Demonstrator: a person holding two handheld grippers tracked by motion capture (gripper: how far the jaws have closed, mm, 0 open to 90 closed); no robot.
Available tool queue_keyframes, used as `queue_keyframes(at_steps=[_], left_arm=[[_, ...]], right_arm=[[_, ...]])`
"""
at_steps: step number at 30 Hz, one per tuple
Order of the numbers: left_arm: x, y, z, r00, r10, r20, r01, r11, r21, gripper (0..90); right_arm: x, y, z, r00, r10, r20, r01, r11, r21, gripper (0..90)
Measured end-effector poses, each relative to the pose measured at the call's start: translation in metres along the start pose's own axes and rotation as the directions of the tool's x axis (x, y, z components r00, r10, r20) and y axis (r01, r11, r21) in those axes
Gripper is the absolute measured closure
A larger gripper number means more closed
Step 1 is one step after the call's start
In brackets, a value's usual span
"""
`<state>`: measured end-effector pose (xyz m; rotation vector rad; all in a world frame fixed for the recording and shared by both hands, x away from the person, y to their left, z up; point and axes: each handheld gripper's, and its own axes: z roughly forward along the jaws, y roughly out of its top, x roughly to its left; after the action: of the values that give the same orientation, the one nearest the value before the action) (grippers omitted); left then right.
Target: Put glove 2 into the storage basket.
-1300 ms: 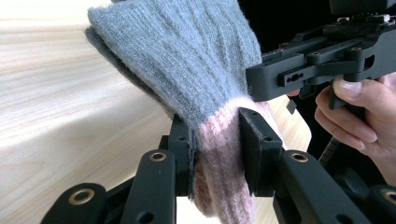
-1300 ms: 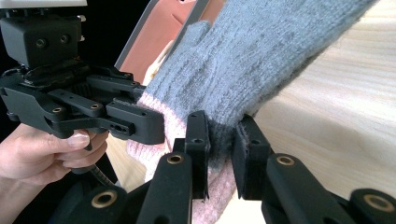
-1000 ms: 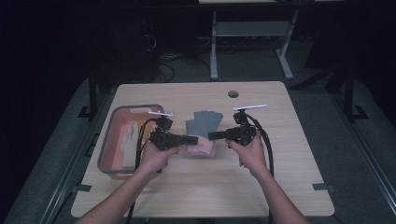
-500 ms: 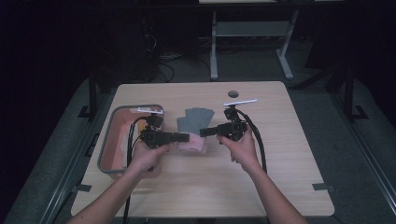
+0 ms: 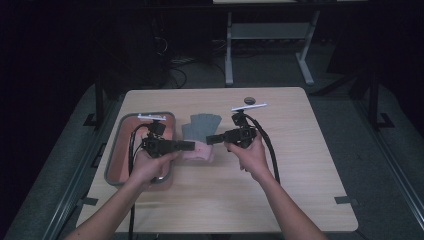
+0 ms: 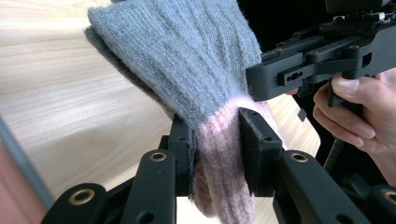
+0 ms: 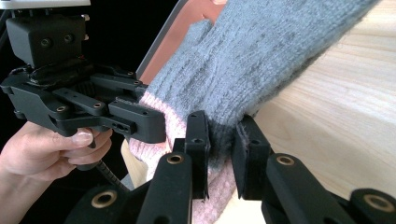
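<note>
At the left of the high view a grey-rimmed tray (image 5: 114,150) with a reddish floor lies on the bench (image 5: 300,165); its near end is covered by the person's left hand (image 5: 150,167), and its right rim is hard to trace behind the cable. That hand carries the left hand-held gripper (image 5: 187,145), which points toward frame centre. Between the two tools, just left of centre, sits the glove (image 5: 201,127): grey at the finger end, pink at the cuff. From above, the cuff is a small pale patch and the jaw tips blur into it, so the grip cannot be read there. The left gripper view settles it: the left hand-held gripper (image 6: 215,140) is clamped narrow on the pink cuff of the glove (image 6: 187,60), whose grey part fans toward the top edge and is cut off there. The right hand-held gripper (image 5: 212,139), right of centre in the high view and carried by the right hand (image 5: 250,155), pinches the same glove (image 7: 261,60) in its own view, jaws (image 7: 219,140) close on the knit near the grey and pink border. Whether the glove rests on the bench or hangs clear of it cannot be told. A small dark disc (image 5: 249,100) lies near the bench's far edge; what it is cannot be made out.
</note>
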<state>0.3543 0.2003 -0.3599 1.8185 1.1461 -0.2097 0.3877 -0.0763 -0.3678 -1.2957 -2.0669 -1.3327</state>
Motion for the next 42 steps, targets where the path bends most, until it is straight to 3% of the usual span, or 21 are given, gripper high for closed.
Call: queue_keyframes(at_steps=[22,42], left_arm=[[0.013,0.001,-0.038,0.9995,-0.010,-0.029,0.009,0.9995,-0.031,68.2],[0.032,-0.002,-0.075,0.9965,-0.035,-0.076,0.032,0.9986,-0.042,68.3]], right_arm=[[0.019,0.016,0.028,0.9983,-0.009,-0.057,0.010,1.000,0.010,77.3],[0.040,0.031,0.067,0.9954,-0.044,-0.085,0.047,0.998,0.033,77.0]])
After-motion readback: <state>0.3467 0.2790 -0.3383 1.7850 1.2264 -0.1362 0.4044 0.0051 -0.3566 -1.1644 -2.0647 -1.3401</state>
